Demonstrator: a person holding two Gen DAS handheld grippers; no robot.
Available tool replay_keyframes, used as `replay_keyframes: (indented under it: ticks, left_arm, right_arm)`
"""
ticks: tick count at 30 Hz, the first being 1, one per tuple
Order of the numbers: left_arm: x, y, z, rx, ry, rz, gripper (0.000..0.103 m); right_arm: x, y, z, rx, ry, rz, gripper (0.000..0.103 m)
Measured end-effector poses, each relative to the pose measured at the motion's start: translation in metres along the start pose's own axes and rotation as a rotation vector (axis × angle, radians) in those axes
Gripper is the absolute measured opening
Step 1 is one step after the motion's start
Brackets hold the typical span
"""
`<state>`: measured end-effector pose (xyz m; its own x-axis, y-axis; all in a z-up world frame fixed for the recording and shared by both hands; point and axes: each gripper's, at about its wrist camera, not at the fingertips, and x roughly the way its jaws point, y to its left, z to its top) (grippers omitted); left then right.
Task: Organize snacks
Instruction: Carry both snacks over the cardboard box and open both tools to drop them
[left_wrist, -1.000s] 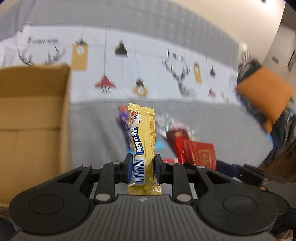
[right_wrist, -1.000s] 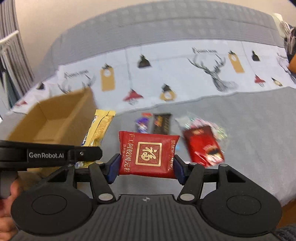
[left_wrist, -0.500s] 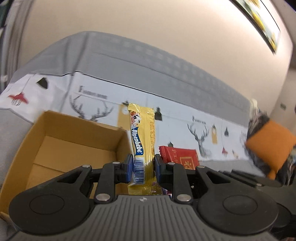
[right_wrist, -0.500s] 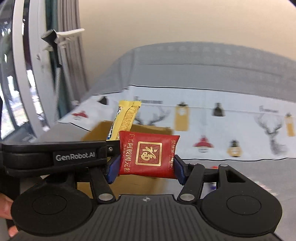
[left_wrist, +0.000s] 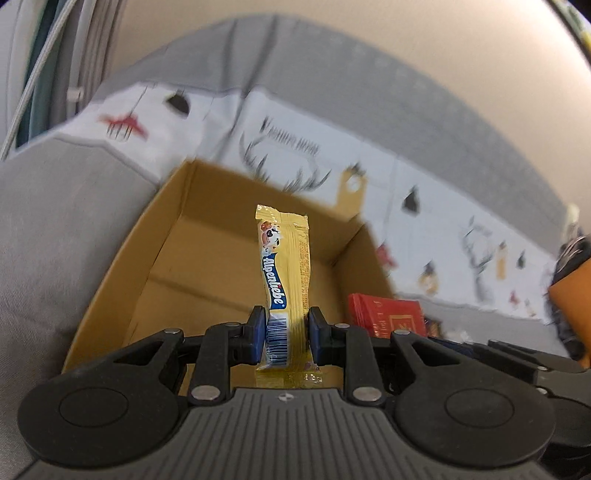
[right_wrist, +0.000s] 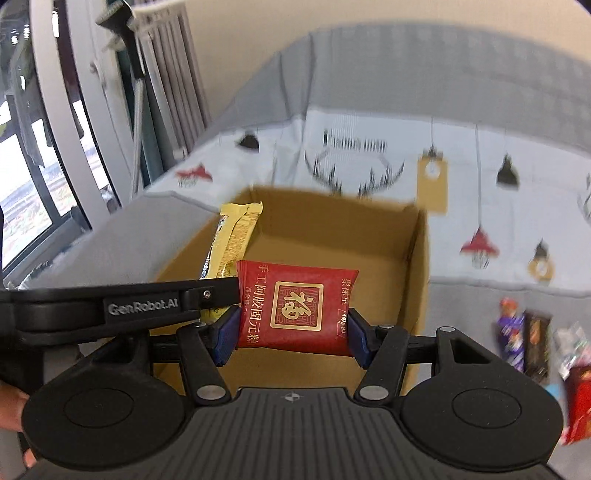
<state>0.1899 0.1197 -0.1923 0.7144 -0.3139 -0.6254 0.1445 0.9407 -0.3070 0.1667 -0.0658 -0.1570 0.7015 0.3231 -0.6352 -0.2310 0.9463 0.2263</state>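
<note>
My left gripper (left_wrist: 286, 338) is shut on a yellow Alpenliebe candy stick (left_wrist: 282, 273), held upright over the open cardboard box (left_wrist: 162, 236). My right gripper (right_wrist: 291, 334) is shut on a red packet with gold characters (right_wrist: 295, 304), held over the same box (right_wrist: 417, 280). In the right wrist view the left gripper's arm (right_wrist: 122, 306) crosses from the left with the yellow stick (right_wrist: 231, 240) beside the red packet. The red packet also shows in the left wrist view (left_wrist: 386, 314) at the right. The box floor looks bare where visible.
The box sits on a grey sofa with a white reindeer-print cloth (right_wrist: 369, 147). Several loose snacks (right_wrist: 528, 339) lie on the sofa to the box's right. An orange cushion (left_wrist: 572, 295) is at far right. A window and curtain (right_wrist: 74, 147) stand at left.
Both grippers have swung left from the snack pile to above the box, still holding their snacks. The views now tilt down into the box.
</note>
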Motion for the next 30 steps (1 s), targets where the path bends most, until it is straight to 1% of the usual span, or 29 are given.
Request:
replay_keyframes:
  ticks: [5,9,11,15,20,21,22,23,24,25,26,27,28,29,30]
  left_arm:
    - [0.030,0.007,-0.011,0.015,0.098,0.045,0.027]
    - [0.045,0.012,-0.019,0.025,0.159,0.069,0.027]
    - [0.049,0.012,-0.022,0.034,0.177,0.083,0.027]
    - [0.059,0.012,-0.026,0.046,0.209,0.114,0.027]
    - [0.058,0.011,-0.025,0.039,0.210,0.145,0.028]
    - [0.056,0.010,-0.024,0.033,0.200,0.152,0.030]
    - [0.053,0.010,-0.022,0.025,0.191,0.161,0.040]
    - [0.050,0.011,-0.020,0.014,0.186,0.181,0.058]
    - [0.047,0.011,-0.018,0.003,0.182,0.202,0.067]
    - [0.043,0.011,-0.016,-0.011,0.169,0.216,0.082]
    - [0.038,0.010,-0.014,-0.023,0.152,0.214,0.088]
    - [0.033,0.008,-0.013,-0.031,0.135,0.197,0.089]
    - [0.028,0.003,-0.011,-0.032,0.128,0.176,0.094]
    - [0.025,-0.003,-0.010,-0.028,0.127,0.170,0.098]
    - [0.022,-0.013,-0.009,-0.015,0.117,0.173,0.098]
  right_arm:
    - [0.031,-0.008,-0.016,0.024,0.096,-0.013,0.062]
    - [0.049,-0.014,-0.025,0.021,0.149,-0.028,0.062]
    - [0.055,-0.015,-0.029,0.010,0.180,-0.027,0.062]
    - [0.062,-0.009,-0.029,-0.058,0.198,-0.046,0.062]
    - [0.065,-0.004,-0.028,-0.092,0.195,-0.029,0.062]
    - [0.064,-0.005,-0.028,-0.091,0.190,-0.022,0.063]
    - [0.063,-0.005,-0.028,-0.083,0.178,-0.020,0.067]
    - [0.061,-0.007,-0.028,-0.070,0.160,-0.029,0.071]
    - [0.059,-0.011,-0.027,-0.050,0.150,-0.040,0.080]
    - [0.056,-0.016,-0.026,-0.023,0.141,-0.031,0.083]
    - [0.051,-0.024,-0.025,0.005,0.125,0.001,0.085]
    - [0.046,-0.032,-0.024,0.035,0.110,0.036,0.087]
    - [0.039,-0.038,-0.025,0.058,0.097,0.060,0.093]
    - [0.032,-0.045,-0.025,0.072,0.081,0.085,0.094]
    - [0.026,-0.050,-0.025,0.079,0.065,0.107,0.094]
